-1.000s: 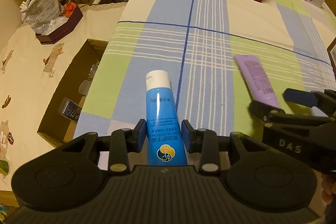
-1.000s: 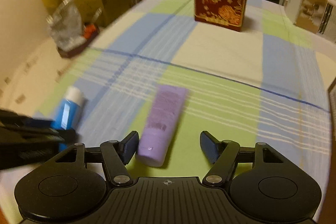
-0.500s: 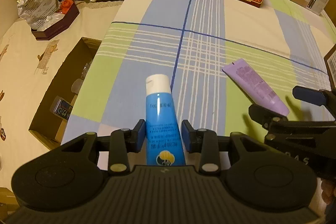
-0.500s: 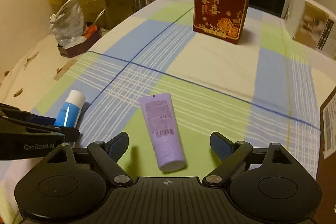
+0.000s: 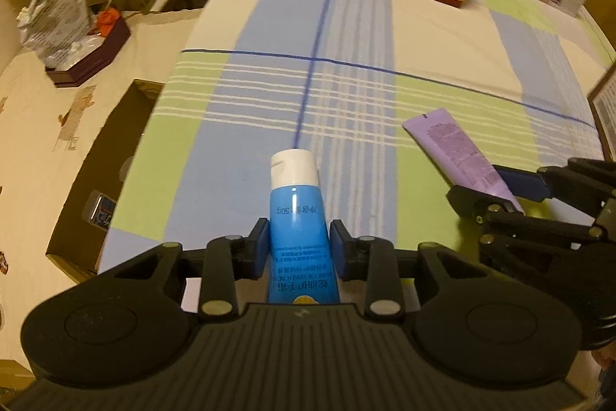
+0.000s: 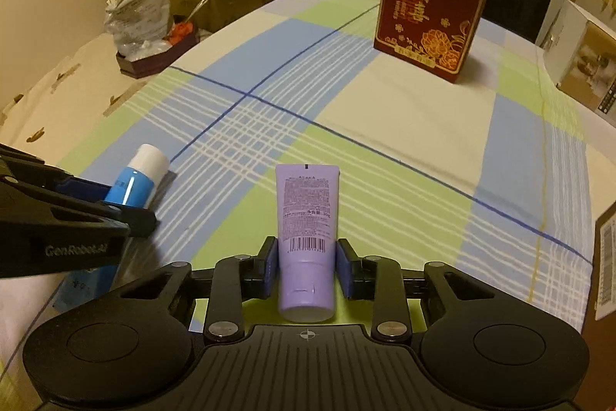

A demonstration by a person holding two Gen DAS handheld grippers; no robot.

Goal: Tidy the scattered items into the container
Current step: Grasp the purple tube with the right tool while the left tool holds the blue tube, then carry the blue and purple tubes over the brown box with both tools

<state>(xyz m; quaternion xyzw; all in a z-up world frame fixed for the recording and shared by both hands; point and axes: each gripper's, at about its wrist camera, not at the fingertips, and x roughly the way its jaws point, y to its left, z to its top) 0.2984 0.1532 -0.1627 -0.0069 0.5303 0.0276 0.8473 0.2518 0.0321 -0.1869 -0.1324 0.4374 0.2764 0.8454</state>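
My left gripper [image 5: 298,237] is shut on a blue tube [image 5: 296,214] with a white cap that points away over the checked cloth. In the right wrist view that blue tube [image 6: 133,180] juts out of the left gripper [image 6: 119,203]. The jaws of my right gripper [image 6: 307,262] press both sides of a purple tube [image 6: 306,210], near its cap end. From the left wrist view the purple tube [image 5: 454,145] lies on the cloth and runs into the right gripper [image 5: 496,187]. An open cardboard box [image 5: 77,214] sits below the table's left edge.
A red gift box [image 6: 431,14] stands upright at the far middle of the table, a white carton [image 6: 585,64] at the far right. A brown carton edge [image 6: 604,257] is close on the right. A dark tray with a foil bag [image 6: 142,22] sits off to the left.
My right gripper moved in over the purple tube and went from wide open to shut on it. The left gripper kept its hold on the blue tube.
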